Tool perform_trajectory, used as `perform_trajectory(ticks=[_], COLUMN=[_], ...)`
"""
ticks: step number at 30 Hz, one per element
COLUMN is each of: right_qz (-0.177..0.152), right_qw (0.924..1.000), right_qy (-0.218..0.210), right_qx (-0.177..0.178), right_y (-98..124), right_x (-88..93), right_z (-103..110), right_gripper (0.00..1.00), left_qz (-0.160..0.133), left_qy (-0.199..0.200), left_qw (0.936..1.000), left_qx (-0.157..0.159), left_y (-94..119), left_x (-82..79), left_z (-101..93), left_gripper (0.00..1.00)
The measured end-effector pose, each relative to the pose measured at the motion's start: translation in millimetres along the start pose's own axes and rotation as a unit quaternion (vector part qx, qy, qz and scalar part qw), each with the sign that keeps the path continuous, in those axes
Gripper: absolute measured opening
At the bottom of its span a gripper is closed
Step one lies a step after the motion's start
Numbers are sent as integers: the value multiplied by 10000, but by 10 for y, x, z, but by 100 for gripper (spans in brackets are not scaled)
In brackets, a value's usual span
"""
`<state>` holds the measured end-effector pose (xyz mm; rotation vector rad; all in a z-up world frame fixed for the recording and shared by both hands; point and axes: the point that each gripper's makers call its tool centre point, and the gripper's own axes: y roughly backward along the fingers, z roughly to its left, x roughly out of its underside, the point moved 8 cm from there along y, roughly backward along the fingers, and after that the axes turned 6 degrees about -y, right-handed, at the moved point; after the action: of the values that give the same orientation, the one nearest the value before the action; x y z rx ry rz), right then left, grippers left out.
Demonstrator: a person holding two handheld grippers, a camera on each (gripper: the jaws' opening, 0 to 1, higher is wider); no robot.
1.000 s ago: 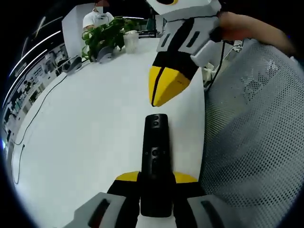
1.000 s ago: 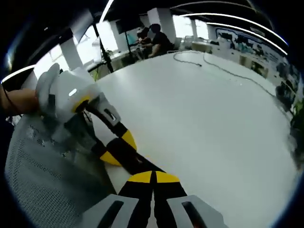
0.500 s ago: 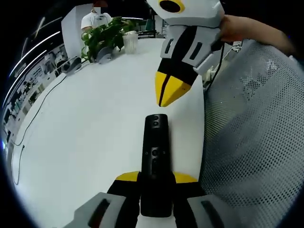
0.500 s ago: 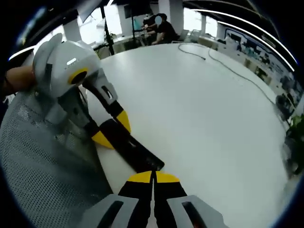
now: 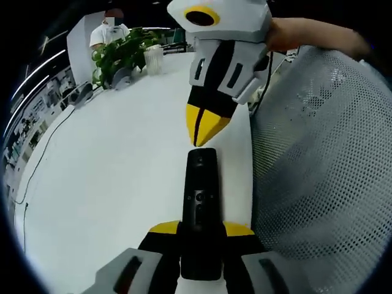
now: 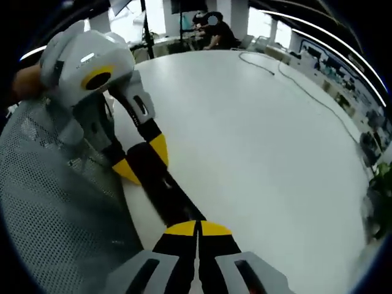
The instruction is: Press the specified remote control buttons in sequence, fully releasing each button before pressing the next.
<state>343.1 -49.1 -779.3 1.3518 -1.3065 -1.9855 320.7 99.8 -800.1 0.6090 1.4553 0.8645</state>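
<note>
Remote: black, clamped between left gripper fingers. Right gripper: fingers pressed together, tips at remote's far end.

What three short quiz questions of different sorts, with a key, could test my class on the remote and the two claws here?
1. True or false: the left claw is shut on the black remote.
2. Which claw has its yellow tips closed together at the remote's far end? A) left B) right
3. Fill in: the remote lies near the edge of the white ___.

Key: 1 true. 2 B, the right claw. 3 table; a potted plant stands at its far side, and a grey mesh surface lies beside the remote.
</note>
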Motion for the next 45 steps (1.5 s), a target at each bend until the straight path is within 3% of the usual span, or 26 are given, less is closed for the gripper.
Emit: perform_trajectory(ticks=[7, 24, 45], right_qz=[234, 167, 143], right_qw=[9992, 9984, 9991], right_qy=[327, 534, 403], right_qx=[-65, 77, 83], right_y=[-44, -50, -48], right_x=[35, 39, 42], right_z=[68, 77, 75], right_gripper=[0, 0, 0], left_qz=[-17, -36, -34], left_qy=[-2, -3, 29], left_qw=[10000, 10000, 10000], left_qx=[2, 11, -6], left_y=[-2, 3, 6], left_x=[4, -1, -1], left_z=[6, 11, 9], left_gripper=[25, 25, 25])
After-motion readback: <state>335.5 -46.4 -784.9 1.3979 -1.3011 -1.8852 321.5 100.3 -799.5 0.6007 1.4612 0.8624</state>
